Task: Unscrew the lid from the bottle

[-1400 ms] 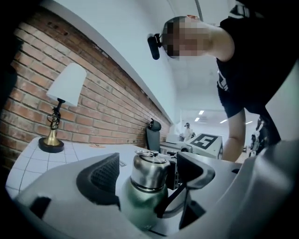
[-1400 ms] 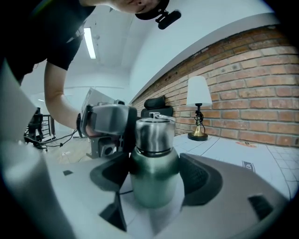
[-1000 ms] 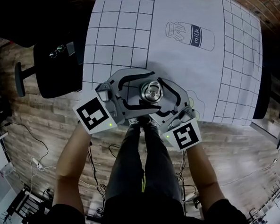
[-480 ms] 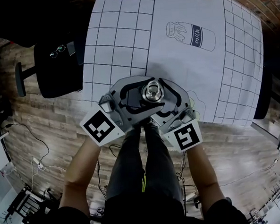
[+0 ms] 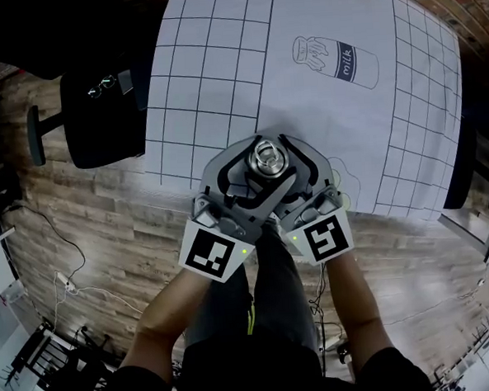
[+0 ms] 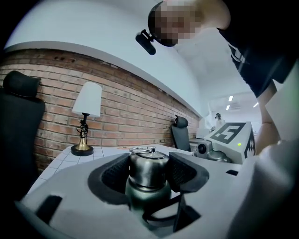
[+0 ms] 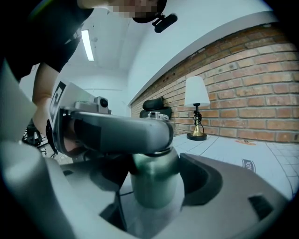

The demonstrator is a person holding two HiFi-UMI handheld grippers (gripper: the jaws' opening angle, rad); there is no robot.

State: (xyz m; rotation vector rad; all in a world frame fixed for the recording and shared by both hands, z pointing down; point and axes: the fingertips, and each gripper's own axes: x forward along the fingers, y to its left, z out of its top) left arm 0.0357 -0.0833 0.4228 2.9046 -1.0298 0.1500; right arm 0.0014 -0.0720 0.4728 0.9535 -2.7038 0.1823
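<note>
Near the front edge of the table [image 5: 220, 68], in the head view, the lid [image 5: 267, 158] shows from above as a shiny disc. The left gripper [image 5: 263, 154] and the right gripper [image 5: 273, 161] ring it from the person's side, and their grey fingers hide what stands under it. A checked cloth with a milk drawing [image 5: 337, 61] covers the table. A black chair [image 5: 99, 108] stands off its left side on the wooden floor [image 5: 90, 233], and the person's legs [image 5: 251, 306] fill the space below.

Compared with a second ago, the left gripper's marker cube [image 5: 215, 250] has swung from out at the left in toward the person and now sits just beside the right gripper's cube [image 5: 321, 237]. The lid and the right gripper lie where they did.

Seen from the left gripper view, the dark pads [image 6: 114, 175] have just been closing and now pinch the lid from both sides. The bottle [image 6: 148, 193] stands upright beneath it. Behind are a lamp [image 6: 86, 116] on the table, a brick wall [image 6: 135, 116] and another chair [image 6: 180, 130].

Looking from the right gripper view, the bottle's green body sits between the jaws, and the right-hand pad [image 7: 201, 179] lies against it. One grey finger of the left gripper [image 7: 121, 133] crosses in front of the bottle's top and hides the lid and the far pad.
</note>
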